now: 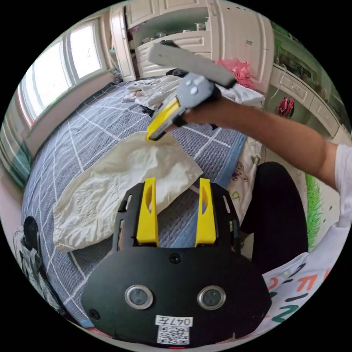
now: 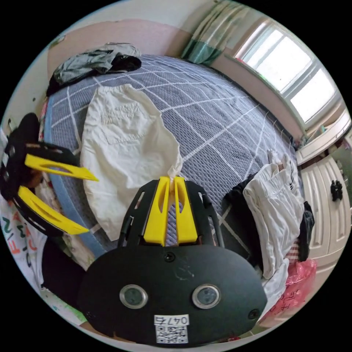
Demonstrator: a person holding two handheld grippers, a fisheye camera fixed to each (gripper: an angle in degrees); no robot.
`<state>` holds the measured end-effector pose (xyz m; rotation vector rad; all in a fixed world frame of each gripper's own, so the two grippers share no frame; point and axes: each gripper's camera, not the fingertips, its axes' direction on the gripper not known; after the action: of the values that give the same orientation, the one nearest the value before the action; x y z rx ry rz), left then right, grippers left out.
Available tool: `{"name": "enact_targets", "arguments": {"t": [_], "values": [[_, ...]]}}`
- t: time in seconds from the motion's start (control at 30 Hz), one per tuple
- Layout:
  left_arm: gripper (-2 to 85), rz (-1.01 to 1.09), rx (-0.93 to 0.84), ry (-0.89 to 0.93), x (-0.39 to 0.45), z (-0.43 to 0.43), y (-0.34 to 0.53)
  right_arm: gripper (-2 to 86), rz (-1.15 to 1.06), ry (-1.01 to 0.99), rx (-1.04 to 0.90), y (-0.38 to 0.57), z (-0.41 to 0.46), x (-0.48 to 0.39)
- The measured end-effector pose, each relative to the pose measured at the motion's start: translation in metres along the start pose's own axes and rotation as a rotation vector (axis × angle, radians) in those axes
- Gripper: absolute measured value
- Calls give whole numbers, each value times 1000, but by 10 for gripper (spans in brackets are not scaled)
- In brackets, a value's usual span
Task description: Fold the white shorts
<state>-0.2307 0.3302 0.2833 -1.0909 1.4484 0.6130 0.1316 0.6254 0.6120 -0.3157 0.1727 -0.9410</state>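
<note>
The white shorts (image 1: 121, 176) lie flat on a grey checked bed cover (image 1: 84, 124), folded lengthwise, with a back pocket facing up. My left gripper (image 1: 178, 183) is open, its yellow jaws just above the shorts' near corner, holding nothing. In the left gripper view the right gripper (image 1: 156, 135) pinches the shorts' far edge, a person's arm behind it. In the right gripper view the shorts (image 2: 124, 146) stretch away and my right gripper (image 2: 171, 180) is shut on a bunched corner of them. The left gripper (image 2: 88, 203) shows there open at the left, over the bed's edge.
A pile of pale clothes (image 1: 154, 90) lies further along the bed, the same pile (image 2: 275, 205) to the right in the right gripper view. Dark garments (image 2: 95, 62) sit at the bed's other end. White cabinets (image 1: 234, 33), a pink bag (image 1: 238, 71) and windows (image 1: 55, 73) surround the bed.
</note>
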Motion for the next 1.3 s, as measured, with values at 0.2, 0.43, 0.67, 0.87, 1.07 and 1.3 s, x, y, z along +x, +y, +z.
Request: {"name": "enact_targets", "arguments": {"t": [0.2, 0.43, 0.67, 0.87, 1.07, 1.3], "values": [[129, 122, -76, -35, 10, 33, 3, 5, -10, -29, -91, -34, -5, 16], [6, 79, -125, -33, -33, 41, 10, 5, -13, -50, -120, -55, 5, 22], [-7, -234, 172, 277, -107, -10, 53, 4, 30, -123, -80, -81, -15, 45], [-8, -657, 523, 566, -206, -48, 139, 6, -60, -188, 3, -156, -39, 44], [2, -850, 508, 370, -272, -69, 197, 7, -66, -328, -4, -245, 12, 24], [26, -1034, 479, 310, -332, -76, 257, 53, 26, -518, 40, -279, 80, 12]]}}
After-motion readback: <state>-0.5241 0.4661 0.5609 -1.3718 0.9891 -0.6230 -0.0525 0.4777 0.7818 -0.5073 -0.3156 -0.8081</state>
